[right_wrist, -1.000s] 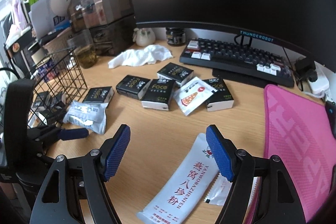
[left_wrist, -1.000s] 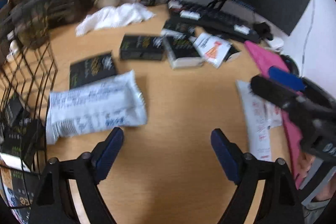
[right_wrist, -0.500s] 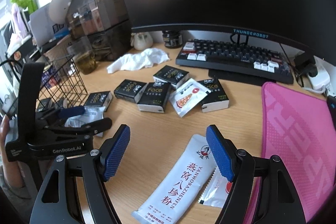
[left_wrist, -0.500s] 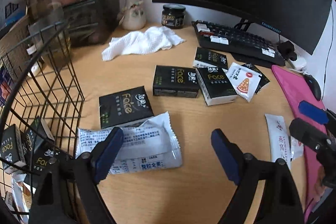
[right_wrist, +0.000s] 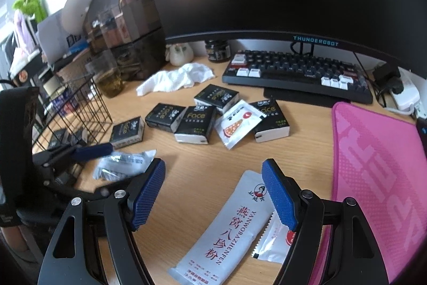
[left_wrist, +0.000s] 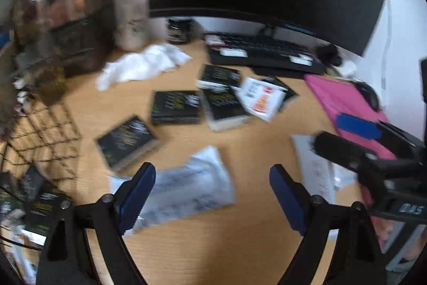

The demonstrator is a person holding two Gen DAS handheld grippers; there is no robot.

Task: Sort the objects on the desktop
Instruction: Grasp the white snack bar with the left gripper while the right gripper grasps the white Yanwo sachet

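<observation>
Lengthwise, white sachet (right_wrist: 226, 226) runs near-left to far-right.

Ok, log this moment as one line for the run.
left gripper: open, over clear wrapper | right gripper: open, over white sachet | wire basket: holds black packs

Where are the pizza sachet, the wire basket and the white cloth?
pizza sachet (right_wrist: 238, 124), right wrist view, on its printed front.
wire basket (right_wrist: 80, 108), right wrist view, on its side mesh.
white cloth (right_wrist: 177, 78), right wrist view, on its crumpled middle.
</observation>
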